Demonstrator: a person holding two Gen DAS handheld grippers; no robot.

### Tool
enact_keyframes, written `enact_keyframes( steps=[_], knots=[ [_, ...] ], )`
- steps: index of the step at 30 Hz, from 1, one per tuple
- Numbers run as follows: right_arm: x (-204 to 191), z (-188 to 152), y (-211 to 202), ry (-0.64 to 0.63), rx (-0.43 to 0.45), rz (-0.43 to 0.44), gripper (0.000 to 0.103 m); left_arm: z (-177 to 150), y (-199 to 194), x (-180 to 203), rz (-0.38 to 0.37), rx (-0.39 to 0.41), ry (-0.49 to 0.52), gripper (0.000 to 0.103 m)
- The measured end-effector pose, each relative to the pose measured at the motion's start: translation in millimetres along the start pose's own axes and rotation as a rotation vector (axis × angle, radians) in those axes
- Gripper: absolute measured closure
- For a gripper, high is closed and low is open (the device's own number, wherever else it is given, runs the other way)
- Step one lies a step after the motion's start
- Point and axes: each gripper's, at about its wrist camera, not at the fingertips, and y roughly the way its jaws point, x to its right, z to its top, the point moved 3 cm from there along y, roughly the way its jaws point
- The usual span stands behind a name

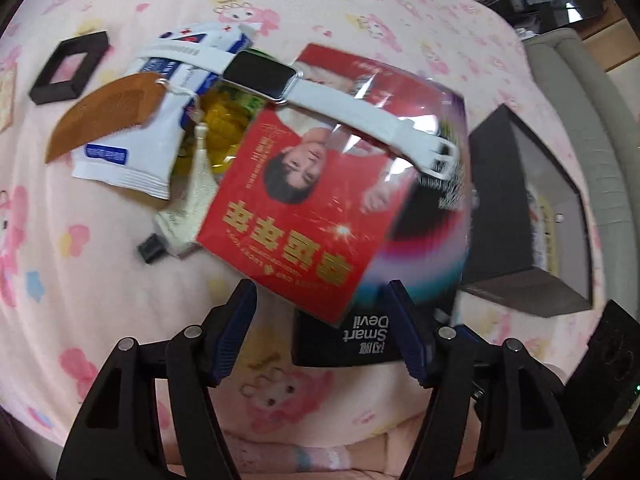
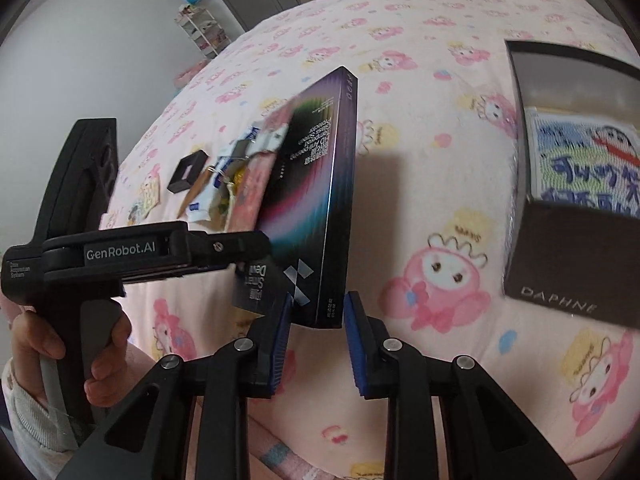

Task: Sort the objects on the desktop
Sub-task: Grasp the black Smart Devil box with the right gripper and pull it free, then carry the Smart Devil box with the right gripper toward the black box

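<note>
A pile lies on the pink blanket: a red photo card (image 1: pixel 296 208), a white smartwatch (image 1: pixel 264 74) across it, a brown comb (image 1: pixel 104 112), a white packet (image 1: pixel 132 160) and a black "Smart Devil" box (image 1: pixel 340 344). A purple rainbow box (image 2: pixel 312 200) lies tilted on the pile. Its near corner sits between the pads of my right gripper (image 2: pixel 318 340), which are close around it with a thin gap showing. My left gripper (image 1: pixel 322 320) hangs open over the red card's near corner and the black box, and it appears from the side as the left gripper (image 2: pixel 224 252).
A small black frame (image 1: pixel 68 68) lies at the far left of the pile. A dark open box (image 2: pixel 568 184) marked DAPHNE holds a cartoon picture, to the right. A hand (image 2: pixel 44 352) holds the left gripper's handle. A shelf and cabinets stand beyond the bed.
</note>
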Motion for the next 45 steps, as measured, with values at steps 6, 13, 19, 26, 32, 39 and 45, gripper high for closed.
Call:
enact_keyframes(
  steps=[6,13,19,26,32,39,45],
  knots=[
    [6,5,6,0.0,-0.007,-0.011,0.082,6,-5,-9,-0.062,0.032,-0.081,0.045],
    [24,15,28,-0.003,-0.041,-0.112,0.081,5,-4,18,-0.144,0.011,0.004,0.049],
    [43,2,41,0.042,-0.07,-0.077,0.081,1,-30,8,-0.21,0.085,0.006,0.057],
    [57,2,43,0.105,-0.041,0.005,0.081,-3,-13,25,-0.243,-0.014,0.065,0.057],
    [58,-2,50,0.131,-0.052,0.052,0.08,3,-12,13,-0.098,0.029,0.037,0.057],
    [58,-1,58,0.177,-0.042,0.124,0.058,2,-5,16,-0.104,-0.001,0.039,0.049],
    [47,-7,54,0.145,-0.043,0.147,0.06,-8,0,26,-0.114,-0.037,0.102,0.047]
  ],
)
